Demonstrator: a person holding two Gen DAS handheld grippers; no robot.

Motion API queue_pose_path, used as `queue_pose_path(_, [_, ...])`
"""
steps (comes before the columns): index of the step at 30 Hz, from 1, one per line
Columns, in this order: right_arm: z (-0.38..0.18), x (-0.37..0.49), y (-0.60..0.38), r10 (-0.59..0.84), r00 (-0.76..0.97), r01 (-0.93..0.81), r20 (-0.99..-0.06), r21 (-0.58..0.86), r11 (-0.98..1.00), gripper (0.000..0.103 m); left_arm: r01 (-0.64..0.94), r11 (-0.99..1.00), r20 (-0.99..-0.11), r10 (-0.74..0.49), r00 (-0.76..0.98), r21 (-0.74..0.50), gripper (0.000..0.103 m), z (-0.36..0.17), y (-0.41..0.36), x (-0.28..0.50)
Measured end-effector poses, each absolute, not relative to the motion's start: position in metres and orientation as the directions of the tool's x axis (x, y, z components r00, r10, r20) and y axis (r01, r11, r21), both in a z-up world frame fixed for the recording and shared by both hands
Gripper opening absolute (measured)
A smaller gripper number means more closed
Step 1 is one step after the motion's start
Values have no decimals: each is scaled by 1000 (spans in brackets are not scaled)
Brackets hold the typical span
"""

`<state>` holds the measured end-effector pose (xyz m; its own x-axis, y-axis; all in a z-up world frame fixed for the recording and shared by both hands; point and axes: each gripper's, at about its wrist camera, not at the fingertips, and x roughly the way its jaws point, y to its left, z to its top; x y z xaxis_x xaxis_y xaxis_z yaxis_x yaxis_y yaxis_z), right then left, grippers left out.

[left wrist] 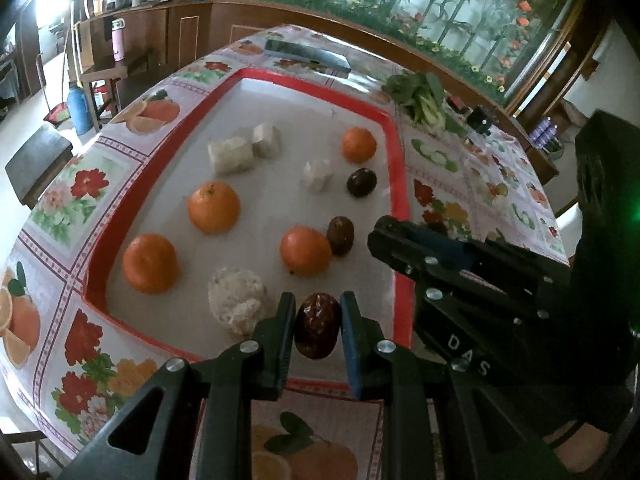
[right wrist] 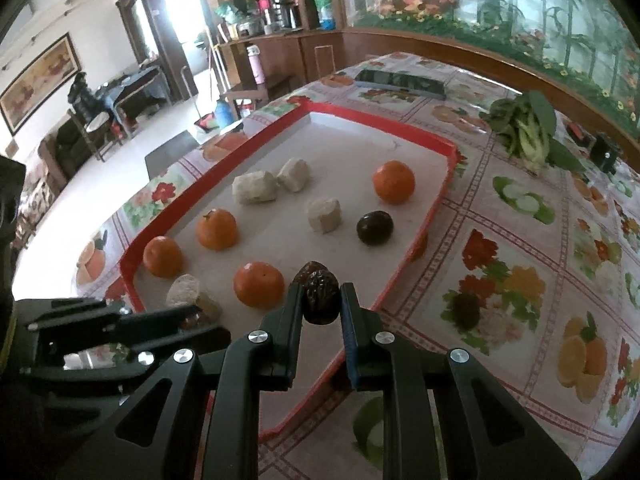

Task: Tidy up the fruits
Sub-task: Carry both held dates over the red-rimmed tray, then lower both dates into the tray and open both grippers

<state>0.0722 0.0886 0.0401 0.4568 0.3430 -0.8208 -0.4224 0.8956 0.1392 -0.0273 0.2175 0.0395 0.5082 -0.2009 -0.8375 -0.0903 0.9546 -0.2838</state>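
Observation:
A red-rimmed white tray (left wrist: 400, 184) (right wrist: 436, 216) holds several oranges, dark dates and pale lumps. In the left wrist view my left gripper (left wrist: 318, 330) is shut on a wrinkled brown date (left wrist: 317, 330) over the tray's near edge, beside a pale lump (left wrist: 238, 304). In the right wrist view my right gripper (right wrist: 320, 300) is shut on another brown date (right wrist: 320, 298) next to an orange (right wrist: 259, 290). The right gripper also shows in the left wrist view (left wrist: 394, 240), close to a date (left wrist: 341, 235) and an orange (left wrist: 305, 251). The left gripper shows at the lower left of the right wrist view (right wrist: 192, 318).
A flower-and-fruit tablecloth (right wrist: 520, 280) covers the table. Leafy greens (left wrist: 420, 98) (right wrist: 524, 128) lie beyond the tray's right side. A dark flat case (left wrist: 306, 55) (right wrist: 400, 80) lies at the far end. A small black box (right wrist: 606, 154) sits at the right.

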Motion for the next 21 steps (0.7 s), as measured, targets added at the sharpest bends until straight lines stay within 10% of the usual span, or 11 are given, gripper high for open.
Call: queue_pose_path(21, [22,93,90,344,432,-456,-834,127,881,18,-82,971,-850,-155,504,-226,25,25,216,-16])
